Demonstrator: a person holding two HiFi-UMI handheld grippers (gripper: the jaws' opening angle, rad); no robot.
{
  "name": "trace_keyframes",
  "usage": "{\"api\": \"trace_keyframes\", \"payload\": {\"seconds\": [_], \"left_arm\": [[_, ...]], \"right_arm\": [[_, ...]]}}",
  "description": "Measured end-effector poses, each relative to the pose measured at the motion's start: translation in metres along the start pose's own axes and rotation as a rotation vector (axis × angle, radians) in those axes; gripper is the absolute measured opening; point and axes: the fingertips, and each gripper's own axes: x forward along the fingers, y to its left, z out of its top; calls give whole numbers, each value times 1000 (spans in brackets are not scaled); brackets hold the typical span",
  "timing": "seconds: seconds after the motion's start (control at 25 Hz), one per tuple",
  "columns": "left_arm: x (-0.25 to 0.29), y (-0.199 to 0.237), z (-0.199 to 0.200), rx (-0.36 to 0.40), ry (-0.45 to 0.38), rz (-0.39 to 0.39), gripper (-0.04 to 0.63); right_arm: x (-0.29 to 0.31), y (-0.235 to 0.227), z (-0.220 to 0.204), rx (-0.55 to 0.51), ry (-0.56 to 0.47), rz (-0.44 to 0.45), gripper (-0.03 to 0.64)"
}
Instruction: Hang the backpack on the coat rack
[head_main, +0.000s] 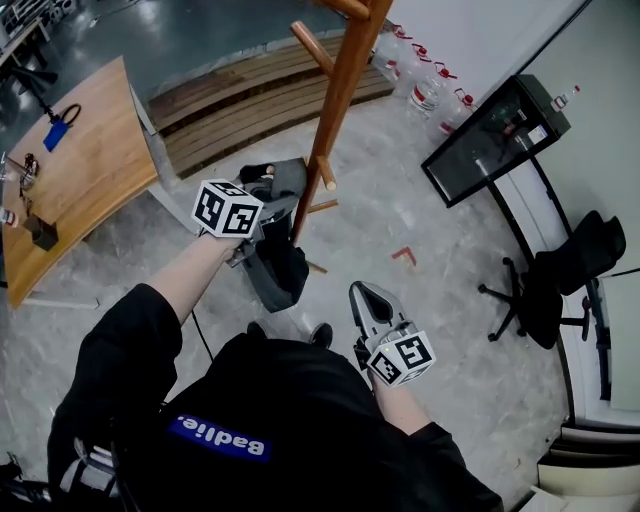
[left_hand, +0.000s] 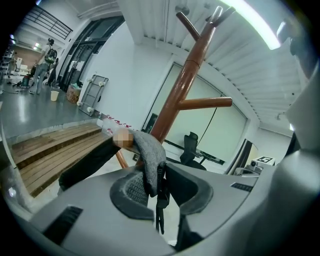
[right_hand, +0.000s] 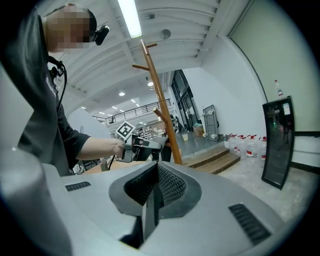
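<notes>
The wooden coat rack rises from the floor ahead, its pegs angling up off the pole. My left gripper is shut on the backpack's grey strap, right beside the pole and a low peg. The dark backpack hangs below that gripper, clear of the floor. In the left gripper view a black buckle dangles between the jaws. My right gripper is lower right of the bag, shut and holding nothing. It looks toward the rack and the left gripper.
A wooden table stands at the left with small items on it. Wooden pallets lie behind the rack, with water bottles by the wall. A black screen on a stand and an office chair are to the right.
</notes>
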Motion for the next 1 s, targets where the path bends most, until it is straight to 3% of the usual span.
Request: {"api": "trace_keyframes", "payload": {"seconds": [0.36,0.56,0.76,1.0], "left_arm": [[-1,11,5,-13,-128,3,120],[-14,16,-6,6,-121,90,132],[-35,8,-14,8,-158,237,141],[-60,-48,-26,28,-213,361,141]], "right_arm": [[-24,10,-12,23,3,-105,6],[-43,14,-13,10,-4,-98,6],[-70,8,-9,-7,-36,-35,6],[-116,8,-25,-3,-24,113,6]]}}
